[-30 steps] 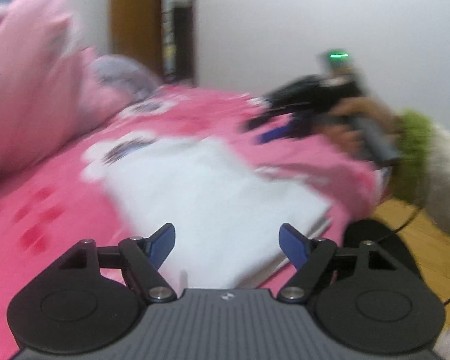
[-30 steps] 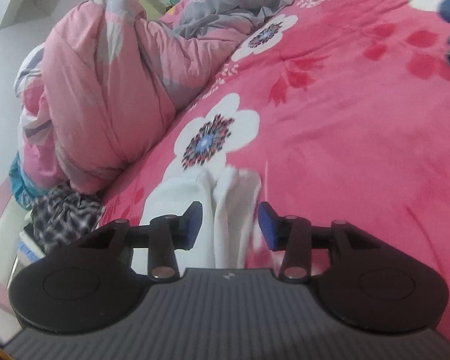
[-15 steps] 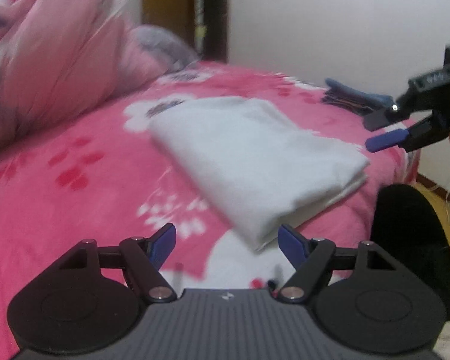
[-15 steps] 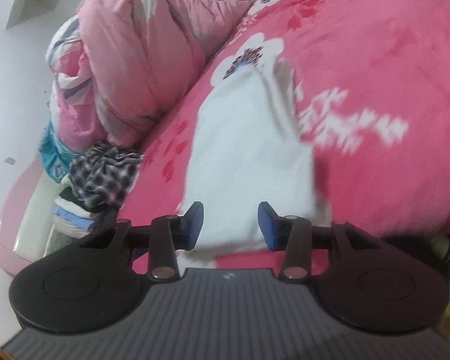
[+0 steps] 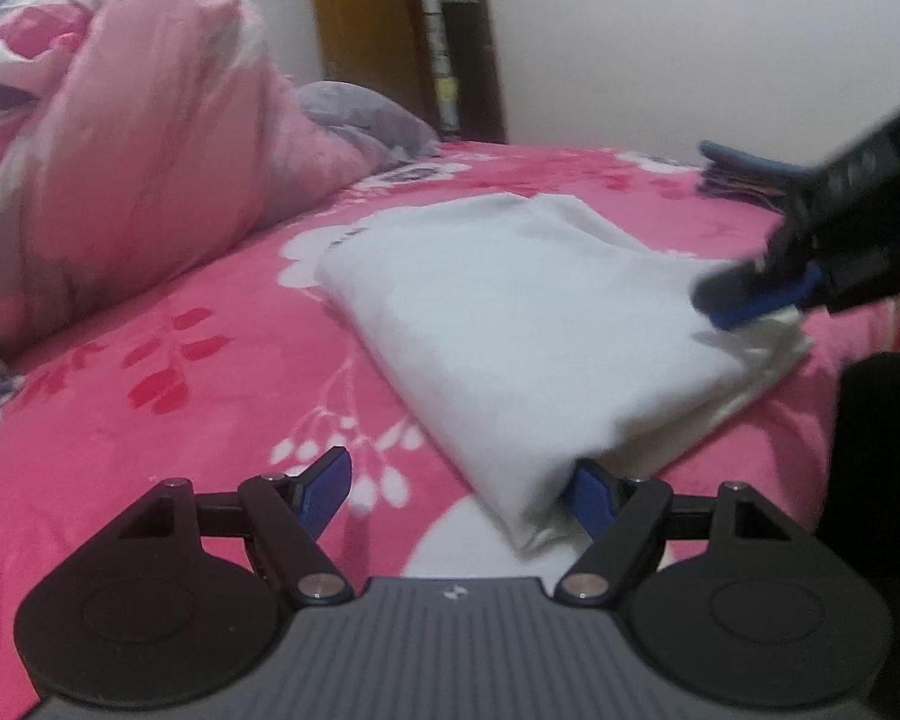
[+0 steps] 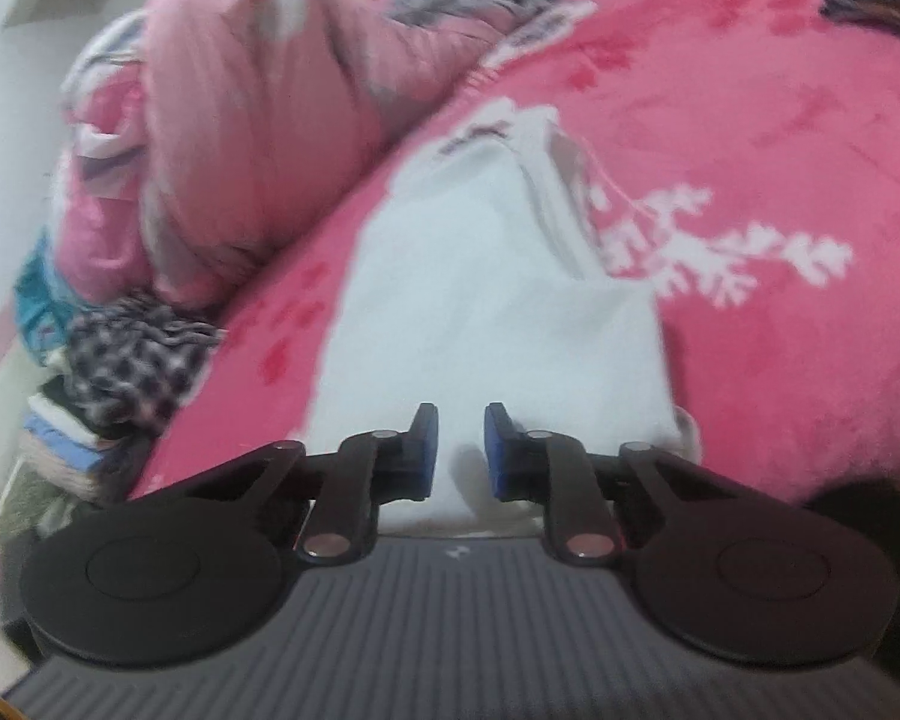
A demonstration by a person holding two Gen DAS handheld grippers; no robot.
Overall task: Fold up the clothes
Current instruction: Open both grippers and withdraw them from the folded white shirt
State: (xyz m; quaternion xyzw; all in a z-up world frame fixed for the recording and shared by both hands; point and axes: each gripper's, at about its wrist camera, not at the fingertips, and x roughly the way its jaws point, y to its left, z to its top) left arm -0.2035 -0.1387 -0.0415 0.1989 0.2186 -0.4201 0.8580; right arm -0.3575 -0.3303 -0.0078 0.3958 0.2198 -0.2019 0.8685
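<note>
A folded white garment (image 5: 528,324) lay on the pink flowered bed (image 5: 168,396). The left gripper (image 5: 459,489) had its jaws spread wide, the garment's near corner reaching between them and resting against the right-hand finger. The right gripper (image 6: 459,450) hovered low over the garment's opposite edge, its jaws narrowed to a small gap, with white cloth showing through the gap; whether they pinched any cloth could not be told. Beyond the jaws sat a bunched pink quilt (image 6: 240,138).
</note>
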